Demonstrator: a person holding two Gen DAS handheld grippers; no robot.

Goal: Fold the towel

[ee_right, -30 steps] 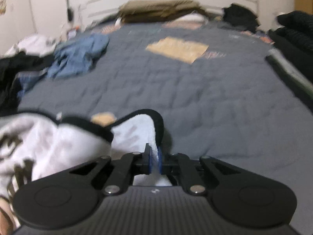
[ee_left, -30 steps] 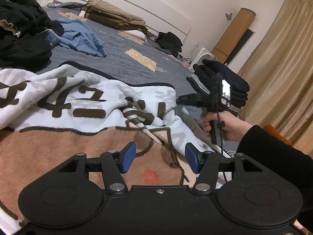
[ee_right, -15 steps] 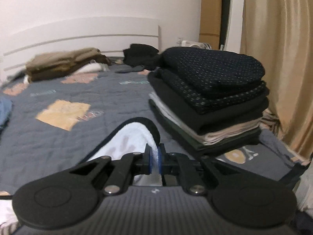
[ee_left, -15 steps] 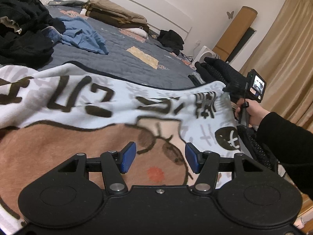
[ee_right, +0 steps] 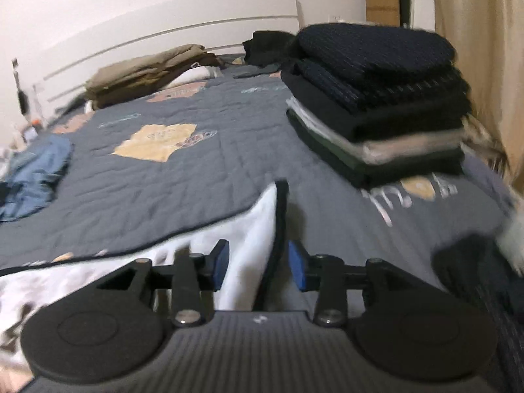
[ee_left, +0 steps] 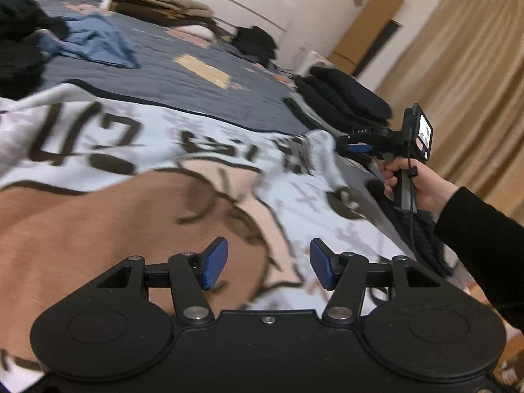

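While one towel lies spread, its corner sits between right gripper pads, just opened, untouched; left gripper gapes, empty.

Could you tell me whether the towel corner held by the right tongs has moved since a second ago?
Yes. The towel corner was carried rightwards towards the folded clothes stack; the right tongs have just been opening.

I see the towel spread on the bed, near its front edge. Behind it, to the left, a crumpled garment lies on the bed. To the right a stack of folded clothes sits near the curtain. Far behind, more folded clothes lie before the headboard.
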